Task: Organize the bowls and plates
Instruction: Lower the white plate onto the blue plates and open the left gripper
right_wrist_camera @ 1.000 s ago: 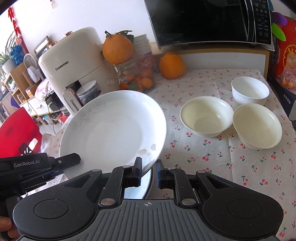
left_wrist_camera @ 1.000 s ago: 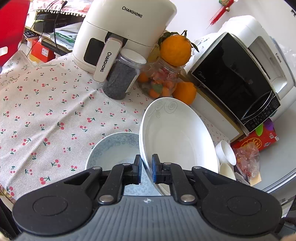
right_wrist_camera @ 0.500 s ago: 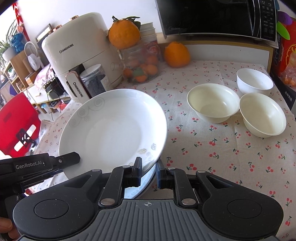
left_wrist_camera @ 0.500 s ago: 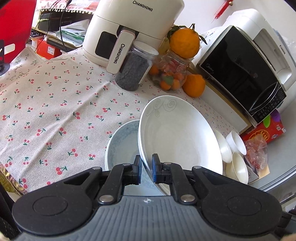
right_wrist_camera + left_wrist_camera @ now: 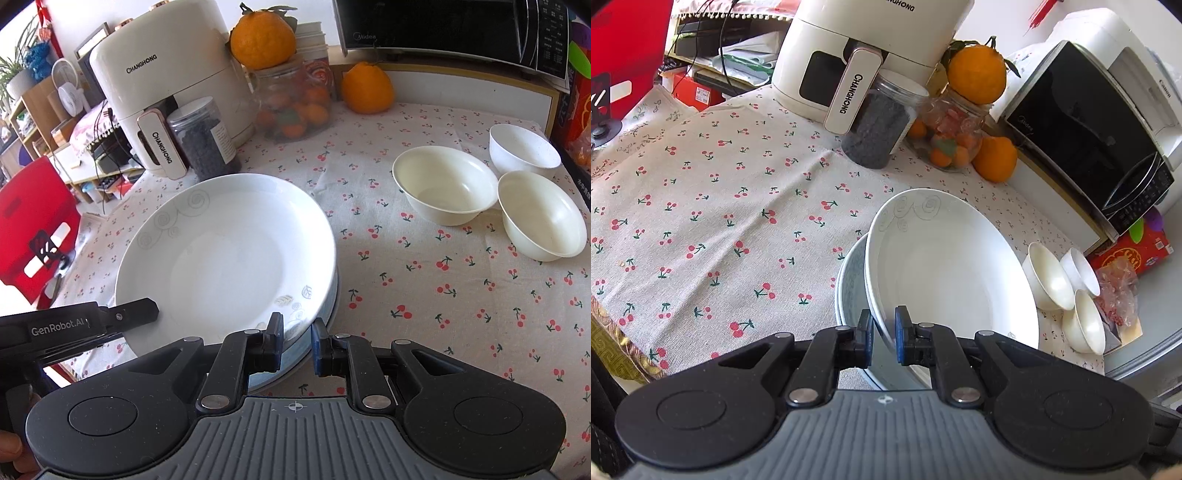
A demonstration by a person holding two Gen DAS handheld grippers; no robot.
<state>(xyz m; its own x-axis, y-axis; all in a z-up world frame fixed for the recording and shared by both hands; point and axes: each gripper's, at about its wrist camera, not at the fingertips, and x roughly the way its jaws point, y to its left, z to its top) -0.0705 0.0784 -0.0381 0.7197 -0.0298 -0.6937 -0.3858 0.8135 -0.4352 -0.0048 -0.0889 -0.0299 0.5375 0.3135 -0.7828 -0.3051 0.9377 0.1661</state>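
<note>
Cherry-print tablecloth (image 5: 443, 295) is seen as the white plate (image 5: 229, 258), lowered since a second ago, is nested onto the blue plate (image 5: 849, 291), gripped by the left gripper (image 5: 882, 332), the right gripper (image 5: 297, 343) parted around its five-o'clock rim, stacking nearly done.

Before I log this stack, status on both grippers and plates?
Left gripper shut on white plate. Right gripper open. Plate sits on blue-patterned plate. Nothing blocking.
</note>
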